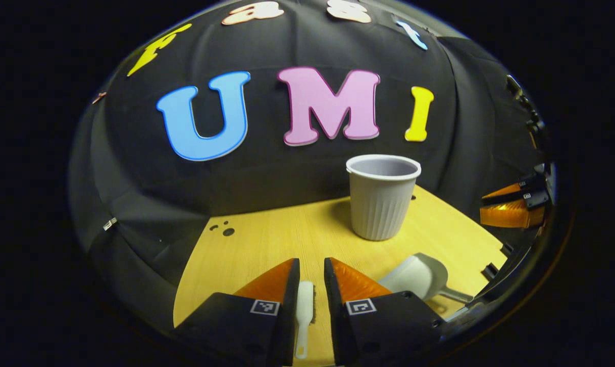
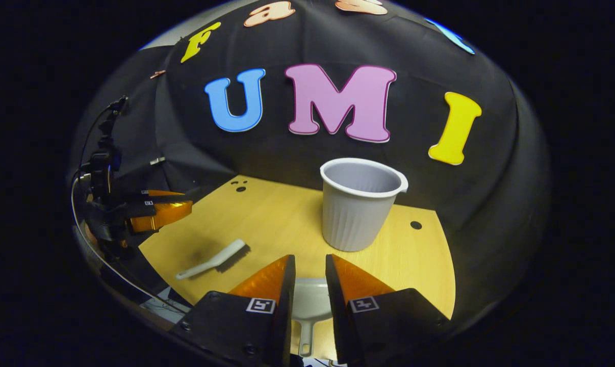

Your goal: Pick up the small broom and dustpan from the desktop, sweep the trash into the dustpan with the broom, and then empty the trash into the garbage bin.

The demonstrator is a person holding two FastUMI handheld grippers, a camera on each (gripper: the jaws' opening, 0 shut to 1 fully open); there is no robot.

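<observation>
Left gripper view: left gripper point(image 1: 311, 285) low over desktop point(image 1: 266, 234), fingers parted, straddling small broom point(image 1: 304, 311); contact with broom not discernible. Dustpan point(image 1: 414, 278) at 4 o'clock, handle partly cut by finger. Garbage bin point(image 1: 382, 196) upright at 1 o'clock. Right gripper point(image 1: 514, 204) at 3 o'clock, at frame edge, blurred.

Right gripper view: right gripper point(image 2: 310, 283) fingers apart, straddling dustpan point(image 2: 310, 303); pan front hidden between fingers. Broom point(image 2: 213, 261) flat at 9 o'clock. Left gripper point(image 2: 157, 210) beyond it at 10 o'clock. Bin point(image 2: 358, 206) at 12 o'clock.
</observation>
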